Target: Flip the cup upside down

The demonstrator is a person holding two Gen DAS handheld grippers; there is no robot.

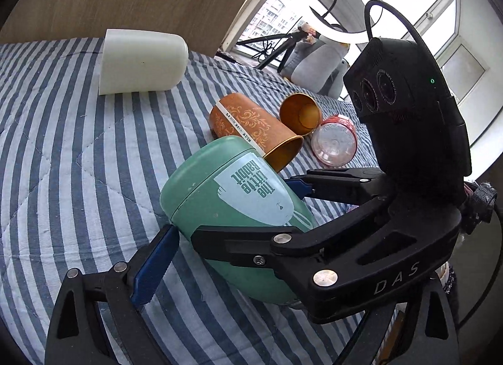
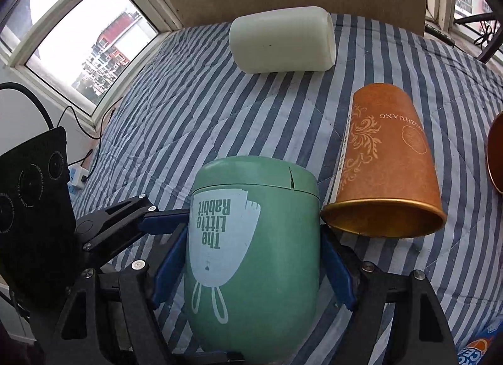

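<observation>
A green cup (image 1: 232, 208) printed "The Little Rabbit" lies on its side on the striped cloth; it also shows in the right wrist view (image 2: 251, 245). My right gripper (image 2: 251, 258) is shut on it, a blue pad (image 2: 336, 274) on each flank; this gripper also shows in the left wrist view (image 1: 239, 208). My left gripper (image 1: 239, 270) is around the cup from the other side. Its blue pad (image 1: 154, 267) is near the cup's base and I cannot tell whether it presses; its other finger is hidden.
A white cup (image 1: 141, 62) lies on its side at the back. An orange paper cup (image 2: 383, 160) lies beside the green cup. A small gold cup (image 1: 300, 112) and a clear red-rimmed cup (image 1: 334, 142) lie further right. A ring light (image 1: 342, 0) stands by the window.
</observation>
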